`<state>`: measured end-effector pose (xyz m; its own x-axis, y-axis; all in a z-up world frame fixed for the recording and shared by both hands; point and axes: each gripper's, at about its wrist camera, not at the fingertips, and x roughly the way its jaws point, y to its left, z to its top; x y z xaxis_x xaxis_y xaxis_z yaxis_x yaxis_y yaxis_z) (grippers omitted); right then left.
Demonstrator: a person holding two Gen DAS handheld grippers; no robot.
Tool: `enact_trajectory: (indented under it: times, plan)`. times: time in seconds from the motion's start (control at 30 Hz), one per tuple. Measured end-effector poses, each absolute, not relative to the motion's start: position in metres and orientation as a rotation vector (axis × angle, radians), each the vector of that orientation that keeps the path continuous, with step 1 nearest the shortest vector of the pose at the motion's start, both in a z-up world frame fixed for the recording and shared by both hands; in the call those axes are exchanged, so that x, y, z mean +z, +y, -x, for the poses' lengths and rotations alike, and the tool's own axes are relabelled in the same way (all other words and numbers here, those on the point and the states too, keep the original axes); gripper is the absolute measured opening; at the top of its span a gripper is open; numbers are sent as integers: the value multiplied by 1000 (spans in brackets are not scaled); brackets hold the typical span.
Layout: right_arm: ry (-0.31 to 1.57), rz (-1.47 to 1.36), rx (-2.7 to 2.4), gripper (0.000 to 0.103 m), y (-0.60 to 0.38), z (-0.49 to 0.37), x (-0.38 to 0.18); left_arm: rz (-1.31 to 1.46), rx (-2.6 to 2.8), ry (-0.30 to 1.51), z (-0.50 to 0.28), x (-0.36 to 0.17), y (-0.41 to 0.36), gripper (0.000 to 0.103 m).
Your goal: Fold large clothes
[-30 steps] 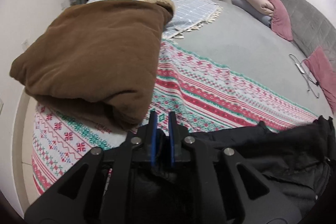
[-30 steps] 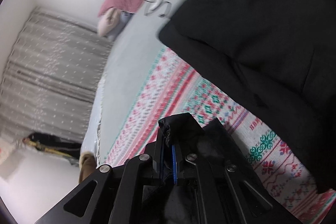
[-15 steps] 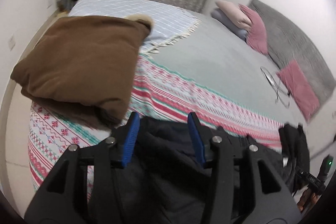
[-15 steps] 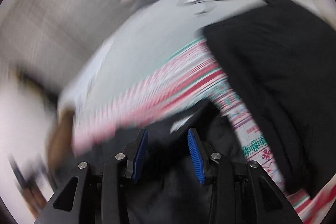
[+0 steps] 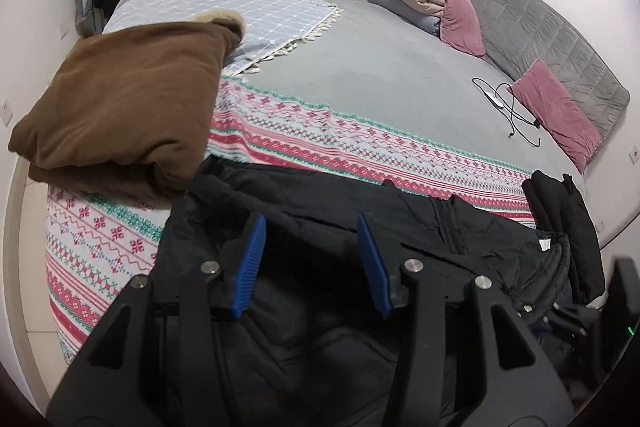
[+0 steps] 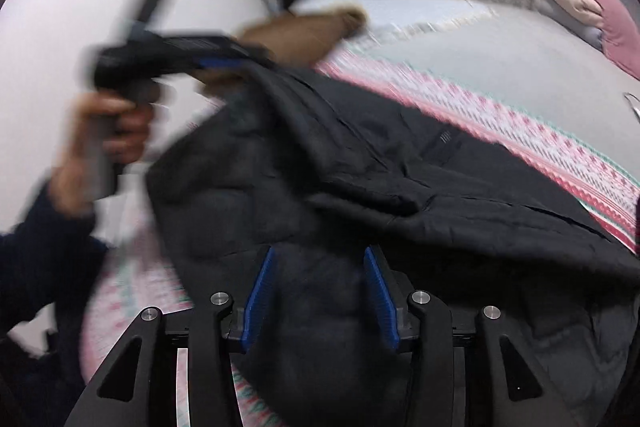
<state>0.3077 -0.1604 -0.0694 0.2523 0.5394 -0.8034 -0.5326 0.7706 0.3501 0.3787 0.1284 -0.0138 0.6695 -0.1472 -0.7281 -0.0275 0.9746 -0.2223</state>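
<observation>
Black jacket [image 5: 320, 259] lies spread on the patterned blanket [image 5: 360, 135] at the near edge of the bed, right under both tongs. Left tongs [image 5: 311, 267]: jaws apart, nothing pinched, jacket fabric just beyond the blue pads [image 5: 250, 267]. Right tongs [image 6: 320, 297]: jaws have just been opening, stand apart w/ nothing clamped, jacket below. In the blurred right view the hand [image 6: 116, 131] holding the left tongs sits up and left. Folded brown coat [image 5: 124, 107] is fwd-left of left tongs, pillows [image 5: 460, 11] far fwd-right.
</observation>
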Motion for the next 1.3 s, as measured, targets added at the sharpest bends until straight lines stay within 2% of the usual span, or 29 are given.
enact_trajectory:
  times: [0.2, 0.53, 0.73, 0.83, 1.0, 1.1, 1.3]
  plan:
    - [1116, -118, 548, 47, -157, -378, -98, 275, -7, 842, -380, -18, 160, 49]
    - [1098, -133, 294, 47, -159, -427, -139, 226, 61, 937, -400, -59, 162, 50]
    - [1102, -219, 290, 47, -175, -414, -122, 204, 93, 958, -399, -68, 159, 50]
    - [1094, -238, 266, 51, -192, -390, -103, 187, 60, 933, -386, -59, 145, 50]
    - [1119, -242, 257, 53, -203, -339, -100, 33, -23, 892, -351, -58, 83, 50]
    - [1070, -216, 288, 53, -192, -315, -91, -74, -80, 886, -329, -70, 43, 51]
    - [1083, -136, 321, 54, -173, -303, -124, -142, -48, 888, -330, -89, 35, 55]
